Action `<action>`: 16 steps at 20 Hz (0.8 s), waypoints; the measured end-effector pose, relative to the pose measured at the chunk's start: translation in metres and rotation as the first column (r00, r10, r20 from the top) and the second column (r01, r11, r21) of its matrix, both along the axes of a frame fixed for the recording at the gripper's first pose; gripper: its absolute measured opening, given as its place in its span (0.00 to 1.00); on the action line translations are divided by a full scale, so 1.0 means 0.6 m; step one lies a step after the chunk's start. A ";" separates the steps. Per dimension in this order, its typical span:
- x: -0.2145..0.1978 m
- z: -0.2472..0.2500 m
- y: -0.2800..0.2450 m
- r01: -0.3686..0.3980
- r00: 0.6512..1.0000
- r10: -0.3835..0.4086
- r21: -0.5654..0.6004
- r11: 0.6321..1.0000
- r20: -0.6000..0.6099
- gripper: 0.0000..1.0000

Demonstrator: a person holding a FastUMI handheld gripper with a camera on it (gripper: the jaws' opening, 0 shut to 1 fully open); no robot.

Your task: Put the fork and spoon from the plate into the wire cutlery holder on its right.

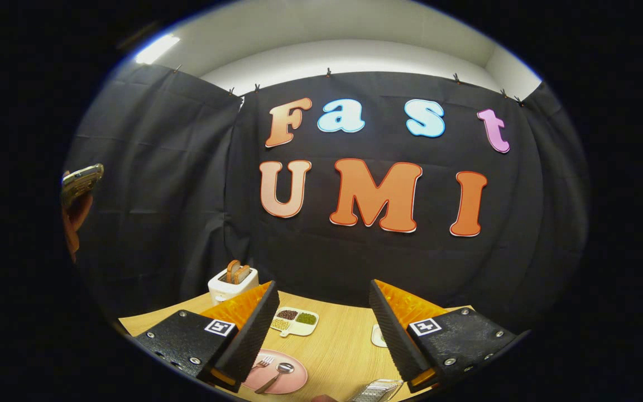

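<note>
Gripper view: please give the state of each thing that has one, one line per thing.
hand-held gripper: open, holds nothing, above the table
fork: lying on the pink plate, not yet picked up
spoon: lying on the plate beside the fork
wire cutlery holder: right of the plate, contents cannot be told
toaster: two bread slices standing up in it

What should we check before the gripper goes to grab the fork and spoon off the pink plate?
1. Hand-held gripper open wide: ok, nothing is between the fingers.
2. Fork on the pink plate: ok, it lies by the left finger.
3. Spoon on the plate: ok, it lies beside the fork, bowl away from us.
4. Wire cutlery holder to the right of the plate: ok, but we see just its top rim.
5. Holder has room inside: cannot tell.
6. Path down to the plate: ok, bare table lies between the fingers.
</note>
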State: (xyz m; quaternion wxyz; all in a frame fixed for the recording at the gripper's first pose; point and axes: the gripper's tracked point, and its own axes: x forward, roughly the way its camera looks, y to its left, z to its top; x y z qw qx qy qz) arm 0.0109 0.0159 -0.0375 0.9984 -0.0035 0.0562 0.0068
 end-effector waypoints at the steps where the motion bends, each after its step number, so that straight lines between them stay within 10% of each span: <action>1: 0.001 -0.006 0.003 -0.003 1.000 0.003 -0.003 1.000 -0.009 0.97; 16: 0.019 -0.196 0.112 -0.112 0.958 0.111 0.013 0.994 -0.266 0.98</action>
